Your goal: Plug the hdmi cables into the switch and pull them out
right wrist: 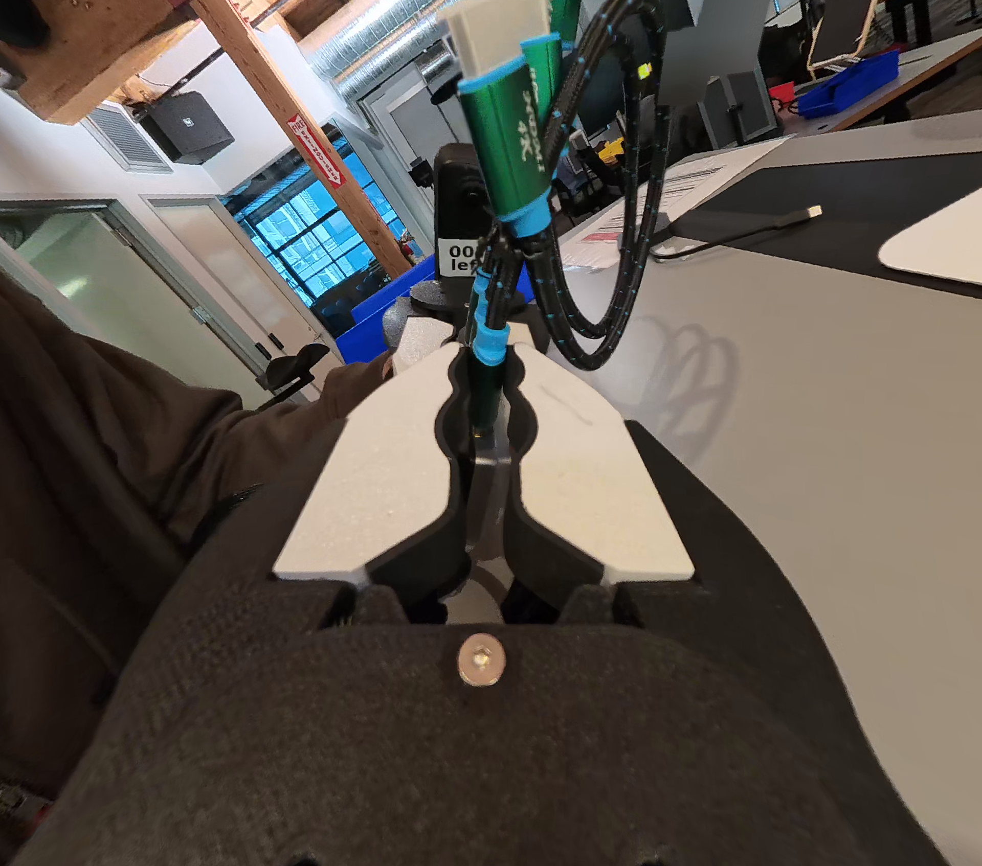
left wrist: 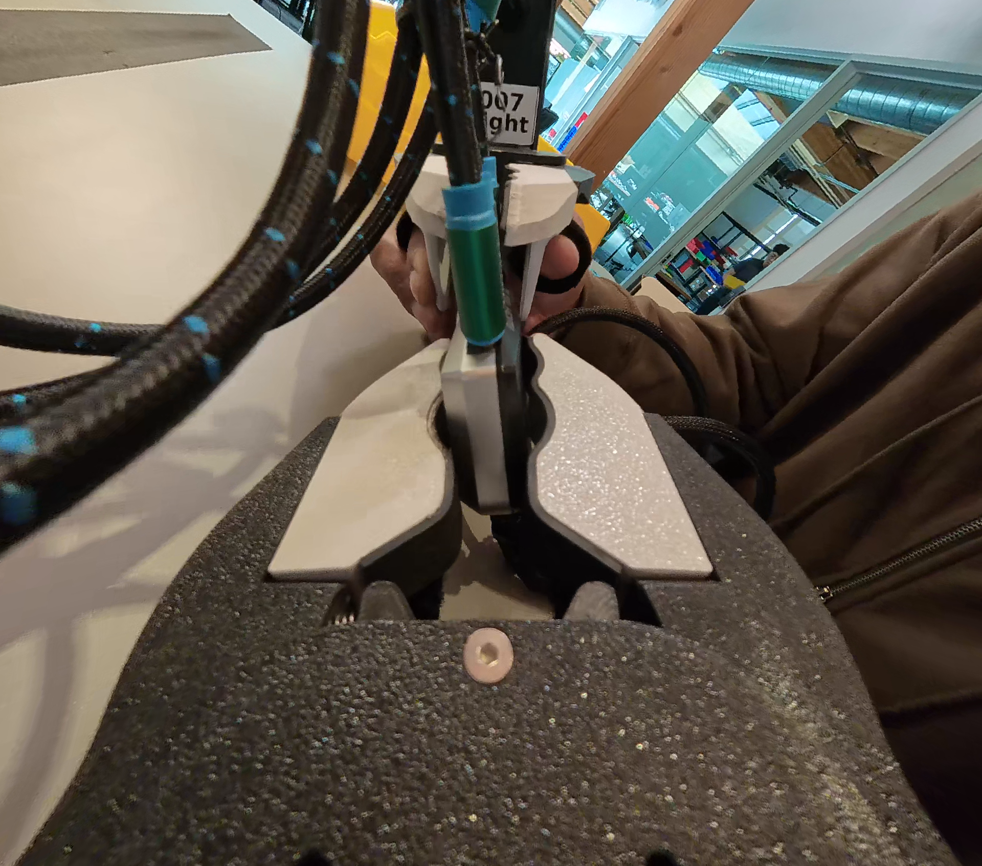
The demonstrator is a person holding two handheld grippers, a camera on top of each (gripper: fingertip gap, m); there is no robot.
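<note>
My left gripper (left wrist: 491, 346) is shut on the grey cap (left wrist: 467, 421) of a green cable plug (left wrist: 474, 288) with blue end bands; a dark flat part lies beside the cap between the fingers. The right gripper (left wrist: 486, 277) faces it closely, its white fingers either side of that plug. In the right wrist view my right gripper (right wrist: 488, 352) is shut on a dark green plug (right wrist: 484, 397) just below its blue strain relief (right wrist: 491, 344). Black braided cables with blue flecks (left wrist: 175, 336) loop off it. More green plugs with grey caps (right wrist: 505, 139) stick up above.
A white table (left wrist: 133, 203) lies left, a brown sleeve (left wrist: 797, 389) right. In the right wrist view a grey table (right wrist: 797, 415) carries a black mat (right wrist: 850, 198), a loose thin cable (right wrist: 744, 229) and a paper sheet (right wrist: 664, 192). A blue bin (right wrist: 850, 86) stands far right. My hands' fingertips stand some 4 cm from each other.
</note>
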